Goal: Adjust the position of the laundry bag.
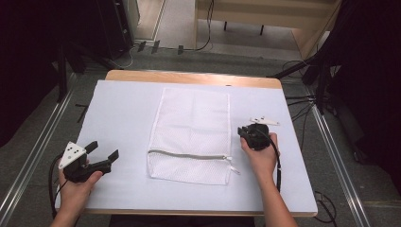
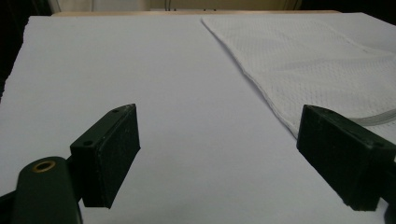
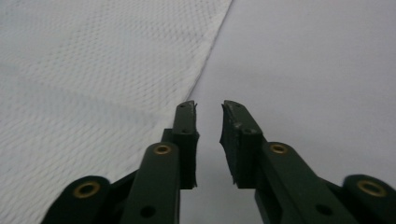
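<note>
A white mesh laundry bag lies flat in the middle of the tabletop, its long axis running away from the person, with a grey zipper crossing it near the close end and the zipper pull resting at the bag's right edge.

The right hand-held gripper sits just beside that right edge, a little above the zipper line; in the right gripper view its jaws stand only slightly apart with nothing between them, and the bag's hem runs away from just off the tip of the jaw on the picture's left. So the bag lies directly to this gripper's left, touching distance or nearly so.

The left hand-held gripper is well apart from the bag's left edge, out on the bare tabletop, its jaws spread wide and empty; the left gripper view shows the bag off to its right, beyond the far jaw.

The right hand is clearly the nearer one, and the pull sits on its side, so any move on the zipper or the right hem looks like its job, reaching inward and slightly toward the person
</note>
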`<state>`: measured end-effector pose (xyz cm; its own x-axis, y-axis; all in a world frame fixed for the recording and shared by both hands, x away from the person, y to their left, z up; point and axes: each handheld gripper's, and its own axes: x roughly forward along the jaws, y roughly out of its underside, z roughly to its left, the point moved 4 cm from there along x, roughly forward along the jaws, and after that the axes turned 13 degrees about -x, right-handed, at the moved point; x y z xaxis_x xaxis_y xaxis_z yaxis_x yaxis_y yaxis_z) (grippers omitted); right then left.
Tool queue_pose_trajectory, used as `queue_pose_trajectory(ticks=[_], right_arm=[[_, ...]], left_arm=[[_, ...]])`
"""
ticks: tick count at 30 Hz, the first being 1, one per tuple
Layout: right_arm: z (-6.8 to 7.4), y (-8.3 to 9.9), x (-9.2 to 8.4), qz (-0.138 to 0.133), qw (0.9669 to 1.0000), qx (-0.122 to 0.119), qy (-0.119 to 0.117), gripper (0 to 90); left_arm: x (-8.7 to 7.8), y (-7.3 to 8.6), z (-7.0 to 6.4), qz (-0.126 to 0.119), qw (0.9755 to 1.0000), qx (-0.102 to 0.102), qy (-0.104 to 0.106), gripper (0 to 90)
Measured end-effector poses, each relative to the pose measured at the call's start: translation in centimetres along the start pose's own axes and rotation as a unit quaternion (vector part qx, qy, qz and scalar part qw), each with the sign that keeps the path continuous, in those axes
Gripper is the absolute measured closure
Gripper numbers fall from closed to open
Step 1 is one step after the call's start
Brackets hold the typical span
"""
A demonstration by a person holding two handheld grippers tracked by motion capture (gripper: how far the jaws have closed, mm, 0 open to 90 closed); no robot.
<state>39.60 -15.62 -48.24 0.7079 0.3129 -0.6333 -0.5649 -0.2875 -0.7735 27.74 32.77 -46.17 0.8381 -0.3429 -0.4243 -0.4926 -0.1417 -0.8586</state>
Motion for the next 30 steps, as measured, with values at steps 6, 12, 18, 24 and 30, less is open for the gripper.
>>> queue_pose_trajectory(ticks=[6, 12, 18, 24, 30], right_arm=[[1.1, 2.6, -3.4, -0.026, 0.9994, 0.006, -0.021, 63.9], [3.2, 5.6, -6.2, -0.021, 0.9986, -0.001, -0.048, 53.6], [6.0, 6.9, -6.6, -0.012, 0.9959, -0.018, -0.087, 43.9], [8.1, 7.3, -5.3, 0.006, 0.9953, -0.05, -0.083, 37.3], [9.5, 7.0, -4.4, 0.013, 0.9957, -0.077, -0.05, 38.0]], left_arm=[[0.1, 0.1, -0.2, 0.001, 1.0, -0.002, 0.002, 13.7], [0.1, 0.2, -0.9, 0.004, 1.0, 0.004, 0.004, 13.7], [0.1, 0.3, -1.5, 0.004, 0.9999, 0.008, 0.01, 13.8], [0.2, 0.4, -1.6, 0.007, 0.9999, 0.006, 0.011, 13.9], [0.1, 0.4, -1.4, 0.007, 0.9999, 0.002, 0.012, 14.0]])
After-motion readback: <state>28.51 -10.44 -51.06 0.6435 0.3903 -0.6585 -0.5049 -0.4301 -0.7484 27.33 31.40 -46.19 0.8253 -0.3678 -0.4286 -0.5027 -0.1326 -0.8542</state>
